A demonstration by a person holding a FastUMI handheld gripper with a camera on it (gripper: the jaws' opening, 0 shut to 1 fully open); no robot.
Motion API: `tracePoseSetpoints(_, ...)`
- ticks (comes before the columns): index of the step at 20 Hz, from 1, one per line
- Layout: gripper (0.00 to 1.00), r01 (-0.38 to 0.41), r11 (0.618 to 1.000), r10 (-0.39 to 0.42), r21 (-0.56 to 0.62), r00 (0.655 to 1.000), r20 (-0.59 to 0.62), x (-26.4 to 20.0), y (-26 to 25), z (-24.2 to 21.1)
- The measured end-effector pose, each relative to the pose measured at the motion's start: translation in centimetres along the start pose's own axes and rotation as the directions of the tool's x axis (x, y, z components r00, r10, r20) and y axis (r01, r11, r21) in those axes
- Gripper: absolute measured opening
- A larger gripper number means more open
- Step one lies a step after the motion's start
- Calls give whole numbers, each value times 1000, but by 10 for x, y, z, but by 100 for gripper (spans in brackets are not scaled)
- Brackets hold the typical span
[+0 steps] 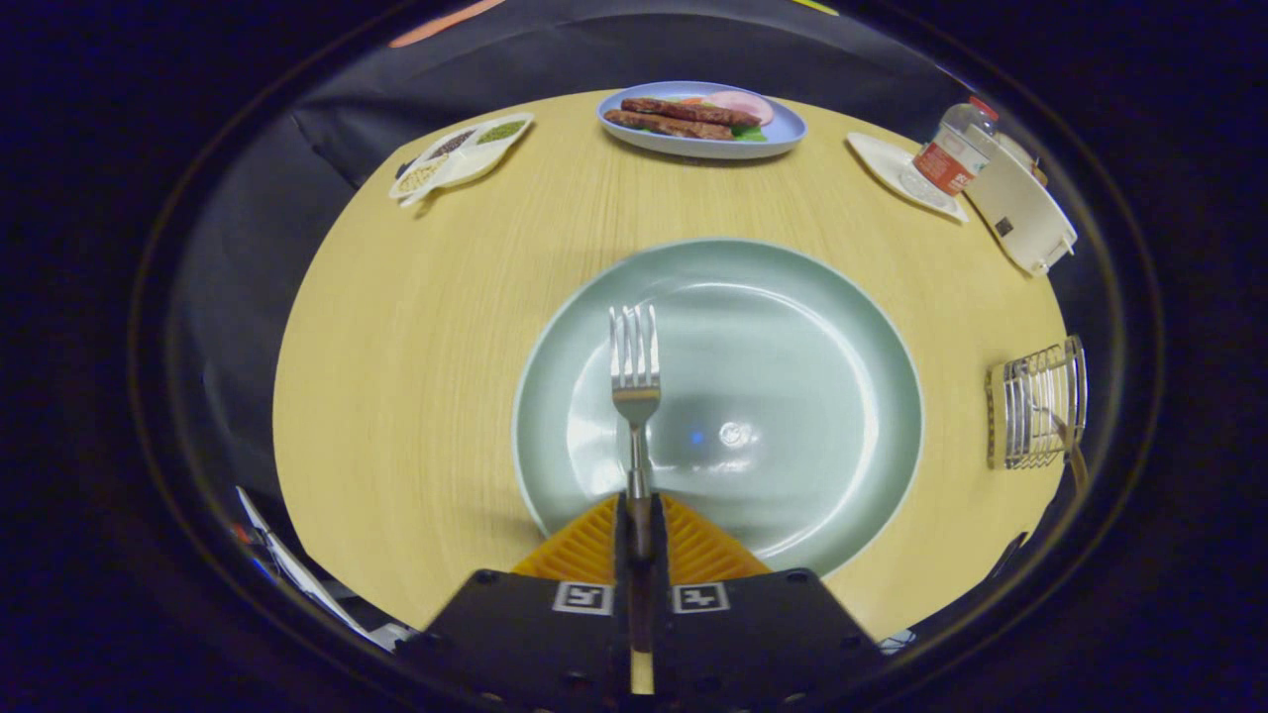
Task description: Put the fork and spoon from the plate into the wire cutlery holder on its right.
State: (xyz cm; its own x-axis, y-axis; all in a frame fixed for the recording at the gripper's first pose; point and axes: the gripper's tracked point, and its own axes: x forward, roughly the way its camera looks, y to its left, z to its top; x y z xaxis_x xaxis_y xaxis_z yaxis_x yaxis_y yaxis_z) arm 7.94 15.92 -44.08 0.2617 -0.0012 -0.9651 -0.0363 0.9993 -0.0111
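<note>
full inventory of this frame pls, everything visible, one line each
fork: 1, silver, handle clamped between the fingers, tines over the green plate
plate: 1, pale green, just ahead of the fingers
wire cutlery holder: 1, metal, right of the plate; a handle sticks out of it, cannot tell which utensil
food plate: 1, light blue, far side, holds brown meat strips
divided dish: 1, white, far left, with seeds or grains
bottle: 1, clear, red label, on a white dish far right
table: 1, round, light wood
gripper: 1, shut on the fork handle
</note>
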Motion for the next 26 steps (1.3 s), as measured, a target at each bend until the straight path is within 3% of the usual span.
tracePoseSetpoints(1,3,1,1000,-1,-4,1000,-1,-2,-1,0)
tracePoseSetpoints(14,1,-71,996,75,-48,995,68,-61,-41,16)
tracePoseSetpoints(26,1,-15,1000,19,-25,989,148,-128,-195,34)
